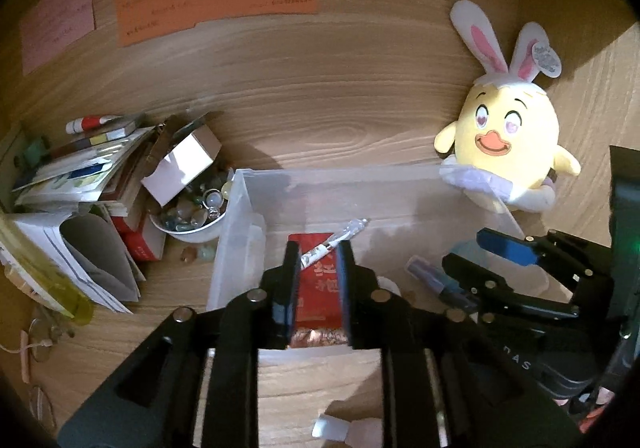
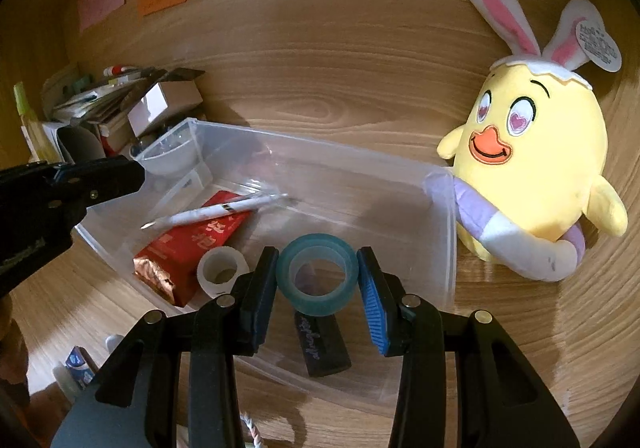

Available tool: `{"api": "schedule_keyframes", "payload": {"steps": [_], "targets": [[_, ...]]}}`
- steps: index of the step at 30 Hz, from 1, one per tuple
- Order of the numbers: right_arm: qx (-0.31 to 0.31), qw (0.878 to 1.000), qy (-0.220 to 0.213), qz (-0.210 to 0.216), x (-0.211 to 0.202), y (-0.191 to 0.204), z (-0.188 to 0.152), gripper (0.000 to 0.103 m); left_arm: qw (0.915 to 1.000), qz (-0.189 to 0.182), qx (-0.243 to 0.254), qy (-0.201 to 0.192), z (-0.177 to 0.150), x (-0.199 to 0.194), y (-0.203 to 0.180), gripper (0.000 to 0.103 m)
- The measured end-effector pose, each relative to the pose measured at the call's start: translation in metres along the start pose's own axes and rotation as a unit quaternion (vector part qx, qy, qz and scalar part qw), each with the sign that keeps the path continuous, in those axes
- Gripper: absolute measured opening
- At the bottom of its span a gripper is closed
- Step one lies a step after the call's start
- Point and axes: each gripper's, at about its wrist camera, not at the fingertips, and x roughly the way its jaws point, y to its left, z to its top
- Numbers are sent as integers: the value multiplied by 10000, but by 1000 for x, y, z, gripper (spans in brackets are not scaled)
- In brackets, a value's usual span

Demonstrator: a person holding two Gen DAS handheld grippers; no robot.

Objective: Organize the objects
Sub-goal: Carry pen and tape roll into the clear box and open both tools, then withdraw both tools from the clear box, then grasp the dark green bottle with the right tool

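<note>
While much of the desk is untidy, a clear plastic bin (image 2: 440, 240) already holds several things: a red foil packet (image 2: 192, 244), a white pen (image 2: 216, 211) lying across it, a white tape roll (image 2: 222, 272) and a dark rectangular item with script lettering (image 2: 322, 340). A teal tape roll (image 2: 318, 274) sits between the fingers of the right gripper (image 2: 318, 288), over the bin's near side; the jaws are spread slightly wider than the roll, and I cannot tell whether they touch it. Judging from this, sorting is partly done. Outside the bin are a heap of books and papers (image 1: 84, 176), a white bowl of small stones (image 1: 192, 216) and a yellow chick plush with bunny ears (image 2: 532, 168) (it leans on the bin's far right corner). The left gripper (image 1: 318, 288) points down over the bin's near edge, its jaws narrowly apart and holding nothing, the red packet visible below them
</note>
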Motion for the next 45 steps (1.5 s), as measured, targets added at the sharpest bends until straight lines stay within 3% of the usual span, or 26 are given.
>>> {"api": "schedule_keyframes", "payload": {"steps": [3,8,16,25,36,45], "targets": [[-21,10000,-50,33,-5,0,0,45,10000,-56,-33,-20,-1,-9,3,32],[-59,9997,-191,173,-23,5,2,64,9997,-171,-159,-116,-5,-30,12,63],[-322,9980,-381,388,-54,22,-3,71,9996,120,-107,-212,-25,-58,22,94],[-725,9956,-459,389,-78,46,-25,72,9991,256,-218,240,-66,-62,42,95],[-639,9953,-268,683,-97,59,-64,72,9958,397,-401,714,-128,-73,54,95],[-502,9937,-43,1001,-106,73,-91,72,9930,134,-716,928,-160,-83,59,95]]}}
